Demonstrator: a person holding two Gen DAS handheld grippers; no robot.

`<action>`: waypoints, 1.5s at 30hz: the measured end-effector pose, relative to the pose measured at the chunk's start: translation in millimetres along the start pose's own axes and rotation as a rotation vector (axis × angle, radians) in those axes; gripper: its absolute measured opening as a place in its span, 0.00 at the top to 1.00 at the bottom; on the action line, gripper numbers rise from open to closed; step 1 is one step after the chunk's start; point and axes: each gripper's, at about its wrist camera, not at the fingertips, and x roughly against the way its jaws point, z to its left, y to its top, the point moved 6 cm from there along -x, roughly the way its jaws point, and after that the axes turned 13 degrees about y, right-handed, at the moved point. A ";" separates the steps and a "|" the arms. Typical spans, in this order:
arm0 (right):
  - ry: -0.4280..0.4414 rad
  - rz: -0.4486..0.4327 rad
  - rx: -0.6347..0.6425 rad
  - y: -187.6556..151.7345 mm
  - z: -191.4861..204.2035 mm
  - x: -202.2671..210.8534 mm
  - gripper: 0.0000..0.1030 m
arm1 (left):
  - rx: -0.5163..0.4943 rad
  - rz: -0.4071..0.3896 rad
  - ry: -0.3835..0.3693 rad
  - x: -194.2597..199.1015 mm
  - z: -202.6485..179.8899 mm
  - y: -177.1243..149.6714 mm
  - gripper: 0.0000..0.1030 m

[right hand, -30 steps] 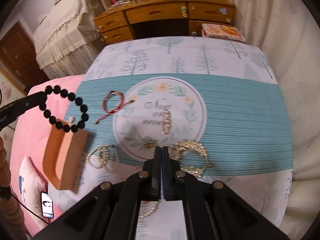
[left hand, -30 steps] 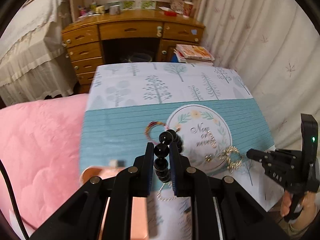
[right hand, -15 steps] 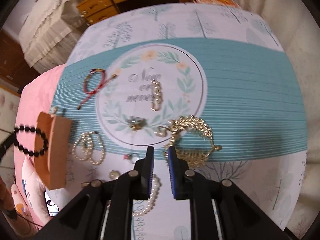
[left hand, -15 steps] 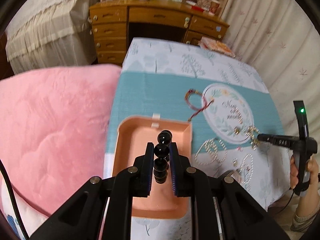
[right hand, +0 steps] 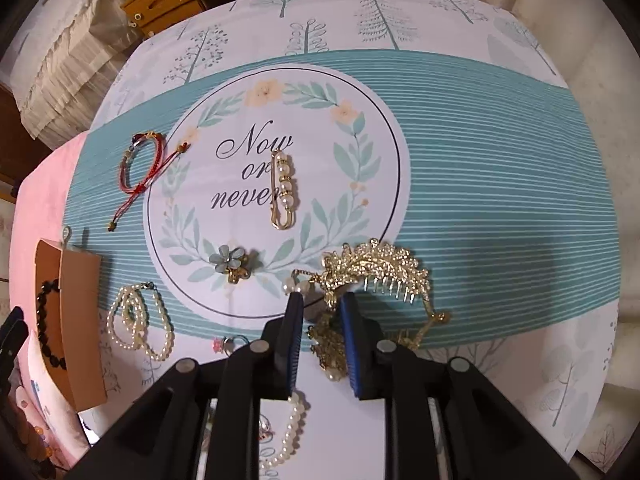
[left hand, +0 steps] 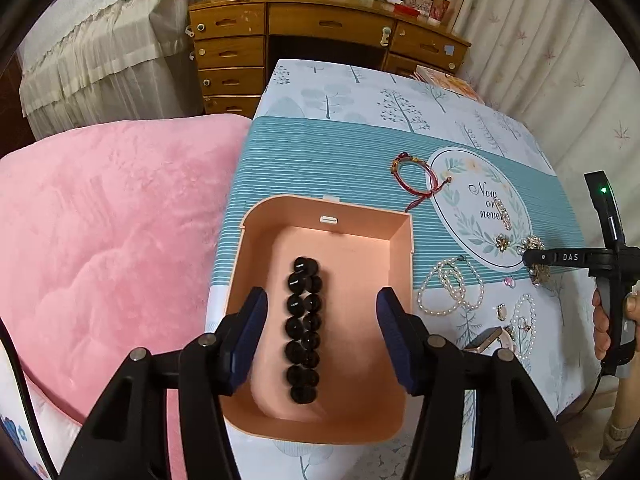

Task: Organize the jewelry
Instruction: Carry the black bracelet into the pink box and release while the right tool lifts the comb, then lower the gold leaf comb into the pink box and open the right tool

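My left gripper (left hand: 320, 312) had just spread its fingers wide, leaving the black bracelet (left hand: 304, 330) in the box (left hand: 404, 248), while my right gripper (right hand: 320, 304) opened narrowly over the gold comb (right hand: 376, 266).

Black bead bracelet (left hand: 304, 328) inside peach box (left hand: 404, 248)

Landmark: peach box (left hand: 404, 264). Its floor right of the black bead bracelet (left hand: 303, 330) lies bare, open from above. Right of box, pearl strand (left hand: 450, 292) and gold hair comb (right hand: 376, 270) crowd the cloth; beyond the red cord bracelet (left hand: 414, 174), far side is bare.
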 end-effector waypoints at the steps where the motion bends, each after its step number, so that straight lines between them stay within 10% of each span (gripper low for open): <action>1: -0.002 -0.008 -0.003 0.5 -0.4 0.8 0.85 | 0.006 0.004 -0.003 -0.5 0.7 -0.5 0.47; 10: 0.027 -0.118 0.027 -7.1 19.7 44.4 0.93 | 0.033 -0.011 -0.005 7.2 9.0 -5.1 0.46; 22: 0.356 -0.178 0.365 -26.7 188.3 94.8 0.93 | 0.051 -0.090 0.054 26.5 18.2 -39.9 0.34; 29: 0.436 -0.092 0.441 -24.6 262.7 46.1 0.93 | 0.127 -0.079 0.014 17.9 29.9 -61.0 0.34; 45: 0.302 0.092 0.322 -7.4 281.9 -61.5 0.92 | 0.151 -0.093 -0.034 10.6 36.1 -62.7 0.34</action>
